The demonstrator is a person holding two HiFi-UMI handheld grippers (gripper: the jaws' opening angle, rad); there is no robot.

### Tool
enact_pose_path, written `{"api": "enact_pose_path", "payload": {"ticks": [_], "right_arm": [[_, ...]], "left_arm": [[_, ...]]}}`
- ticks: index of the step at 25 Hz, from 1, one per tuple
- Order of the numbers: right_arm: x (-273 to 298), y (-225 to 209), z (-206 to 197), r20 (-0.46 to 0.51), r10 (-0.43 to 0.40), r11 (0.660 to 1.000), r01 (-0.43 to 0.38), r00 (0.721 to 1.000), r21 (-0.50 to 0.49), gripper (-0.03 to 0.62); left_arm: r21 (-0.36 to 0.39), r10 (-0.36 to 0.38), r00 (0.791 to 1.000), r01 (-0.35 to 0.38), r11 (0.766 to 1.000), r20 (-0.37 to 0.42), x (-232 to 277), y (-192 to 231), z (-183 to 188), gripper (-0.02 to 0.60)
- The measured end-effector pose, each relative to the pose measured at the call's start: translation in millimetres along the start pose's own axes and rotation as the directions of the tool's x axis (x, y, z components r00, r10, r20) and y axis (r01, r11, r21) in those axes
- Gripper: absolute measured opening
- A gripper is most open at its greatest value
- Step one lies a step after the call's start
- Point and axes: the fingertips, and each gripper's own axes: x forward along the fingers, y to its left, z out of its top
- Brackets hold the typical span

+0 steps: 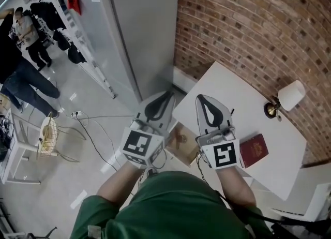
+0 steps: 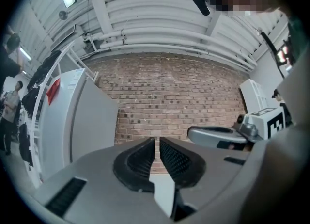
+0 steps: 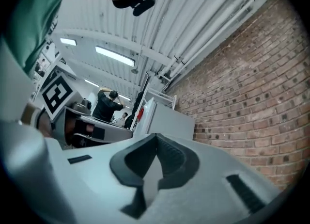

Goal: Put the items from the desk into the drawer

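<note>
The left gripper (image 1: 168, 94) and the right gripper (image 1: 201, 98) were held clenched on nothing above the white desk (image 1: 232, 85), and the red booklet (image 1: 254, 150) was spotted at four o'clock, nearer the right gripper.

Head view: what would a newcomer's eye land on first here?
First, the left hand-held gripper and the right hand-held gripper at centre, side by side, jaws together and nothing in them. Beneath them a white desk stands against a brick wall. On it, a red book lies close to the right one and a lamp stands by the wall.
</note>
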Motion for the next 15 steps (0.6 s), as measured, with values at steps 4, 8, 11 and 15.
{"api": "enact_pose_path", "payload": {"ticks": [4, 8, 11, 15], "right_arm": [[-11, -3, 1, 0.015, -0.019, 0.999, 0.019, 1.000, -0.044, 0.002], [-13, -9, 1, 0.019, -0.031, 0.999, 0.032, 0.999, -0.043, 0.002], [-12, -15, -1, 0.016, -0.049, 0.998, 0.050, 0.999, -0.026, 0.002], [-10, -23, -6, 0.012, -0.064, 0.998, 0.064, 0.998, 0.018, 0.002]], "left_arm": [[0.058, -0.011, 1.000, 0.011, 0.998, 0.003, 3, -12, 0, 0.031], [0.098, -0.032, 0.999, 0.034, 0.995, -0.027, 5, -25, -1, 0.031], [0.117, -0.038, 0.999, 0.040, 0.992, -0.020, 5, -28, -1, 0.031], [0.138, -0.032, 0.999, 0.035, 0.990, -0.020, 5, -26, 0, 0.031]]}}
